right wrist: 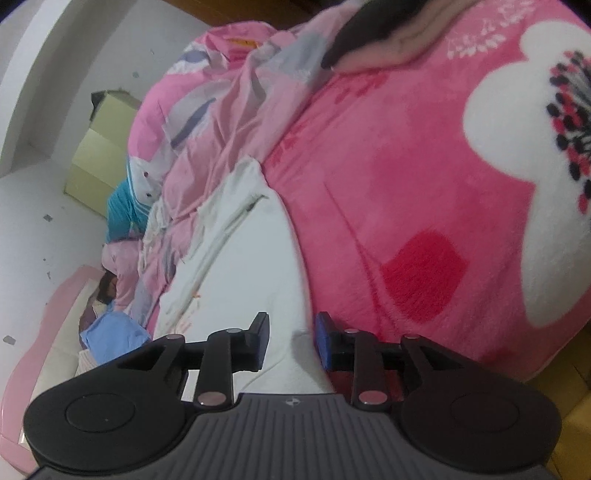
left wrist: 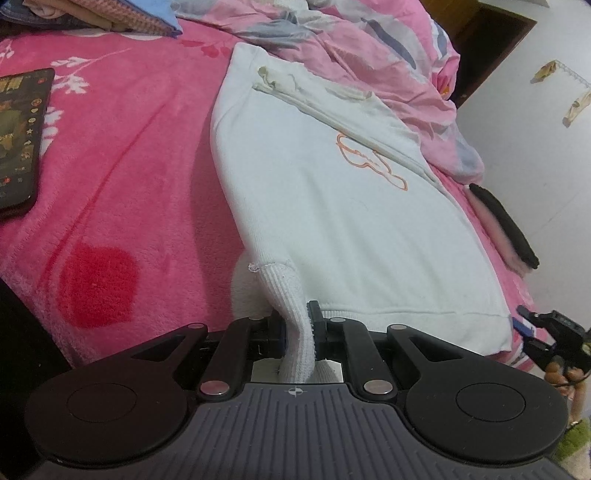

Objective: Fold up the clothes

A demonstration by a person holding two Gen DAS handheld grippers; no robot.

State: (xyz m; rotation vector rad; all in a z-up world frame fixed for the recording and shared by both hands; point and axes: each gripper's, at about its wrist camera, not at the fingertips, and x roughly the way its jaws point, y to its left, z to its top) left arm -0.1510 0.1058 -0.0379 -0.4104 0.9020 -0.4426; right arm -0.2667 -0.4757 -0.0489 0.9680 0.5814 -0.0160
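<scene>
— Two grippers, one garment. Where do things stand?

— My left gripper (left wrist: 300, 325) is clamped on the ribbed cuff (left wrist: 291, 295) of the white sweatshirt (left wrist: 332, 206); the cuff runs back between my jaws toward the camera. My right gripper (right wrist: 291, 341) has its jaws apart, with nothing pinched. White cloth lies beneath the gap, but the pads are clear of it.

— And the sweatshirt itself?

— It lies spread on the pink blanket (left wrist: 122, 155), hem toward me, collar end up against the rumpled pink duvet (left wrist: 369, 48). One side looks folded in already, with a long straight edge down its left. I judge the fold is partly done: the sleeve I hold wants laying across the body, then the length needs folding over. That is my guess, not something shown.

— What does each camera give you that the other lacks?

— My left view shows the cuff grip, the orange outline print (left wrist: 369, 162) on the chest, a phone (left wrist: 22, 140) lying on the blanket well off to the left, folded clothes (left wrist: 110, 14) at the far corner, and my right gripper (left wrist: 546, 332) near the hem corner. My right view shows none of that grip; it gives the blanket's big white flower (right wrist: 517, 155), the room wall, and a dark garment (right wrist: 369, 29) at the far edge.
</scene>
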